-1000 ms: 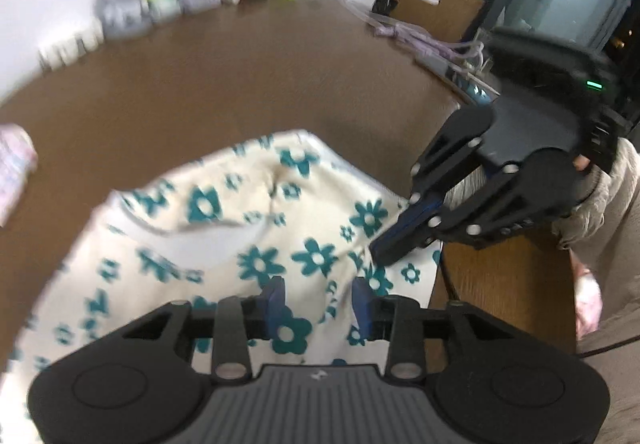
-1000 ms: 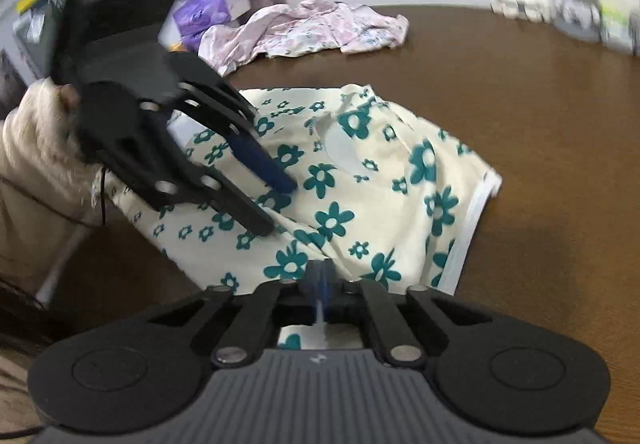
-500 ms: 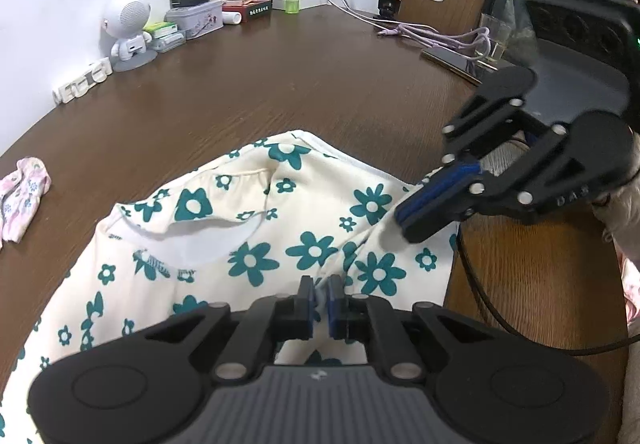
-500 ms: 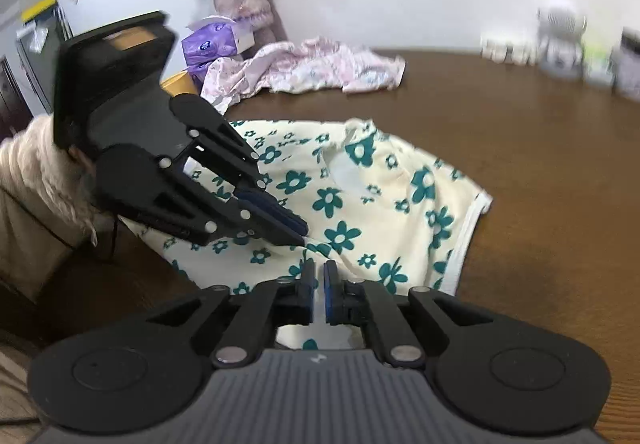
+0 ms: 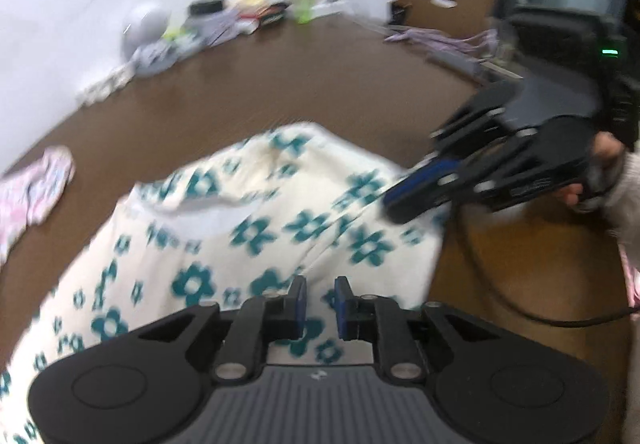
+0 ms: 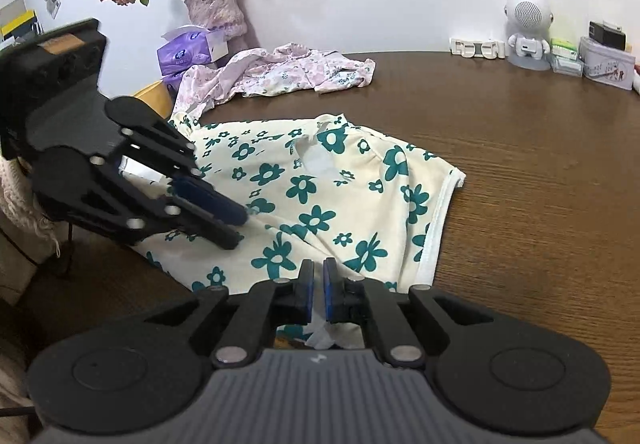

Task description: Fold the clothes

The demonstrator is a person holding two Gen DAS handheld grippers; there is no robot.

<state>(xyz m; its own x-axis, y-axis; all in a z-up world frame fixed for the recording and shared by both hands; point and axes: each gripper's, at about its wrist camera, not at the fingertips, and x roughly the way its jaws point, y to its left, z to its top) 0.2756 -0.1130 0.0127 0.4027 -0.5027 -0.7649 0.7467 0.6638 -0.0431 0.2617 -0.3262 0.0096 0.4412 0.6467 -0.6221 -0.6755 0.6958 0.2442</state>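
Note:
A cream garment with teal flowers (image 5: 248,232) (image 6: 320,184) lies spread on the brown table (image 6: 520,148). My left gripper (image 5: 321,286) sits over its near edge. Its jaws are opening slightly, and a raised fold of the cloth runs between the pads. In the right wrist view the left gripper (image 6: 238,228) has its tips down on the fabric. My right gripper (image 6: 319,268) is shut on the garment's near hem, with white cloth bunched under the pads. From the left wrist view the right gripper (image 5: 390,204) touches the cloth's right side.
A pink floral garment (image 6: 280,72) (image 5: 32,188) lies crumpled at the table's far left. A purple tissue box (image 6: 192,52), a flower vase (image 6: 216,12), a small white robot figure (image 6: 528,28) and a tin (image 6: 608,64) line the wall. Cables (image 5: 440,40) lie far right.
The left jaws went from wide apart to nearly together on the cloth. Both grippers shifted and dipped slightly toward the garment. The right gripper stayed shut.

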